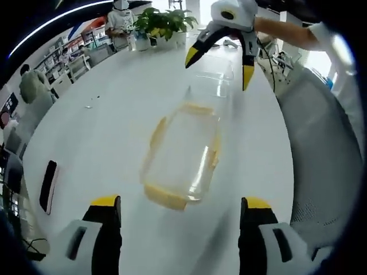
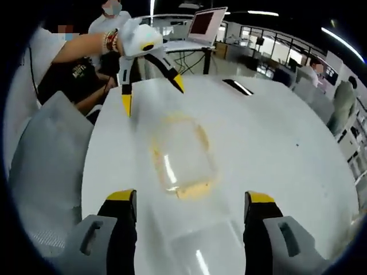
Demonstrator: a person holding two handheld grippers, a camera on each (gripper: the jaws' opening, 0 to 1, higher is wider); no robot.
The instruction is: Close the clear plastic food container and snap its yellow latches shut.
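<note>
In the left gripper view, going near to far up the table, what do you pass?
Left gripper jaws → lid with yellow latches → clear container base → right gripper, open above it → potted plants.

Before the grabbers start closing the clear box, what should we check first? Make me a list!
1. Left hand-held gripper open and holding nothing: ok.
2. Right hand-held gripper open and holding nothing: ok.
3. Container flat on the white table, between the two grippers: ok.
4. Lid on the container: not ok. A clear piece that looks like the lid lies on the table beyond it, under the right gripper.
5. Yellow latches snapped shut: not ok, they appear splayed outward.
6. Phone away from the container: ok, it lies apart near the table edge.
</note>
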